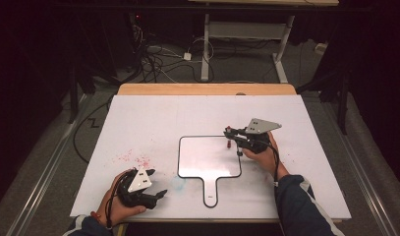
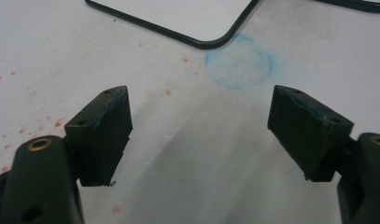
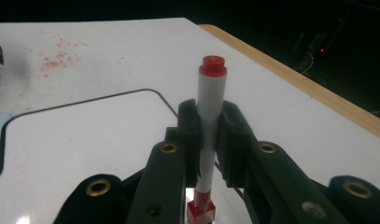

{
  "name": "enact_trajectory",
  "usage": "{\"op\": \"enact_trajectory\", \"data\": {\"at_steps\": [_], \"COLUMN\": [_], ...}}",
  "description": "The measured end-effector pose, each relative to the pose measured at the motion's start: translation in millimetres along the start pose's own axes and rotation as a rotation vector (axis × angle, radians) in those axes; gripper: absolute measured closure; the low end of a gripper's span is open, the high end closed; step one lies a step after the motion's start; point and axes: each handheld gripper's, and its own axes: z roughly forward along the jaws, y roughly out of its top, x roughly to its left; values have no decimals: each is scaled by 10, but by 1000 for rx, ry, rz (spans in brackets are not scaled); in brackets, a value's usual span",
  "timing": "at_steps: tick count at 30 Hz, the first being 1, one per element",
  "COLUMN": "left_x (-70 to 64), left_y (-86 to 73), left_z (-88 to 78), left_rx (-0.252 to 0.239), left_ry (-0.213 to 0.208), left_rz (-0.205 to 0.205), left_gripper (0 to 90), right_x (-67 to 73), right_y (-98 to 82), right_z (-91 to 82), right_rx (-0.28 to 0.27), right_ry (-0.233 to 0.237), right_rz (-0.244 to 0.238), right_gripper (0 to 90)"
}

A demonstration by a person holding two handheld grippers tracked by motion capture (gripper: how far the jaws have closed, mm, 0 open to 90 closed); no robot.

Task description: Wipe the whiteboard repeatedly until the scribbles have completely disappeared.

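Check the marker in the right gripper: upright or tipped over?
Upright. The marker stands vertical, clamped in the right gripper, its red end on top, over the whiteboard.

Dark room, grey floor (image 1: 55, 147), cables (image 1: 153, 59), 1 desk frame (image 1: 246, 34) behind.

No readable text, label or number anywhere.

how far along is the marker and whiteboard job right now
Done: the right gripper is shut on the red marker, which stands upright between its fingers at the upper right corner of the small whiteboard. In hand: the marker is poised at the board, whose face looks blank. Left: any writing. The left gripper is open over the table, near a blue smudge and red specks.
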Motion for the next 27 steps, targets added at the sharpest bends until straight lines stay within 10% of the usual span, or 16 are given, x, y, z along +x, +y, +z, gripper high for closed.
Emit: {"op": "enact_trajectory", "data": {"at_steps": [17,27], "left_x": [2,14], "left_y": [8,5], "left_z": [2,1], "left_rx": [-3,-7], "left_ry": [-2,-8], "left_rz": [-5,-2], "left_gripper": [207,207], "right_x": [-182,-73], "right_y": [-36,218], "right_z": [33,327], "right_rx": [-4,-42], "right_ry": [-68,13], "right_rz": [5,11], "right_gripper": [816,815]}}
